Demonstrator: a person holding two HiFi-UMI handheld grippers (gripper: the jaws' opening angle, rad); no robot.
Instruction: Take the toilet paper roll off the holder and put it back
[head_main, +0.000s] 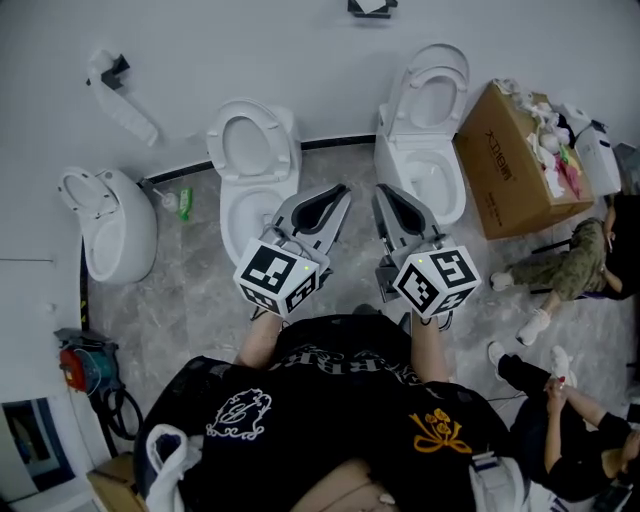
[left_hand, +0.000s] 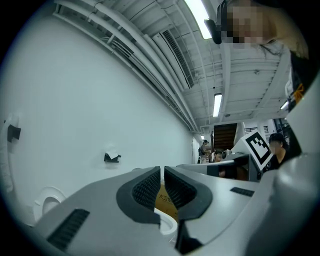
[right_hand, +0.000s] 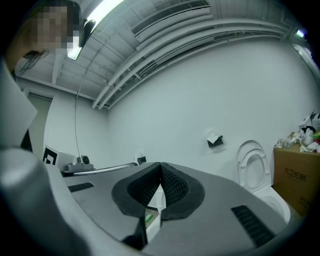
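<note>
The dark ribbed fingers (left_hand: 147, 190) of the left gripper (left_hand: 162, 171) stand all but together, with only a thin slit between them. Nothing is held there; only background shows through the slit. The fingers (right_hand: 175, 186) of the right gripper (right_hand: 160, 167) meet at their tips and are just as empty. The person in the black printed top (head_main: 340, 400) holds both grey grippers level and side by side, pointing at the white wall.

On that wall sits the small black wall-mounted holder (right_hand: 215, 141), with the white toilet paper (right_hand: 212, 135) on it. It is too small in every view to tell how full the roll is. Both grippers are well apart from the holder. A white toilet with a raised lid (head_main: 432, 120) stands below the holder and just to its right, and a second white toilet (head_main: 255, 160) stands below and to its left. A brown cardboard box (head_main: 515, 170) stuffed with crumpled paper lies farther to the holder's right.

The step in hand looks like the approach, since the paper appears untouched and nothing is gripped. The next move probably calls for carrying one gripper over the toilets to the holder. Its fingers would have to open wide enough to span the roll before closing on it. The roll could then be slid off whichever end of the holder is free, and the other gripper could stay ready to steady the holder.
</note>
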